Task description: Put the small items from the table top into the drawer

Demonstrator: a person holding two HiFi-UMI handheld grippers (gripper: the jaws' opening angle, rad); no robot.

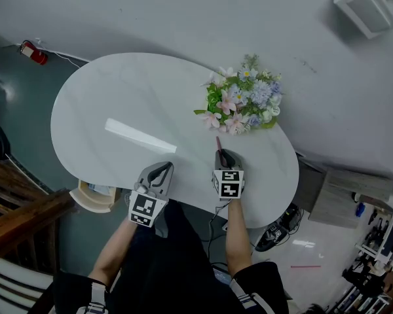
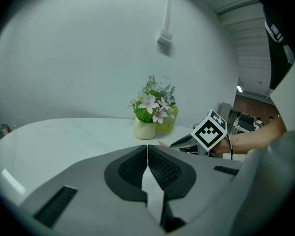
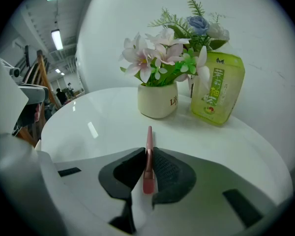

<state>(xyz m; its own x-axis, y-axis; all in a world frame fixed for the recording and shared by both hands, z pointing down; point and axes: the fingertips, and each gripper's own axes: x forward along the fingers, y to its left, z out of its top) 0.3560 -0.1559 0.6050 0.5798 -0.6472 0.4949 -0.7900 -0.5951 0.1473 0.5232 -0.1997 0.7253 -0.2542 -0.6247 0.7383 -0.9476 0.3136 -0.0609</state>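
A slim pink pen (image 3: 148,151) lies on the white oval table (image 1: 118,103), pointing toward the flower pot. My right gripper (image 3: 147,156) is shut on the pink pen, its black pads pressing both sides; in the head view the right gripper (image 1: 223,157) stands near the table's front edge with the pen (image 1: 218,142) sticking out ahead. My left gripper (image 1: 160,172) rests at the table's near edge, its jaws shut with nothing between them; the left gripper (image 2: 147,154) looks across the table toward the flowers. The drawer is not clearly visible.
A cream pot of artificial flowers (image 1: 242,100) stands at the table's far right, with a green drink carton (image 3: 217,88) beside it. A tan stool or basket (image 1: 95,196) sits below the table's left edge. A wall rises behind the table.
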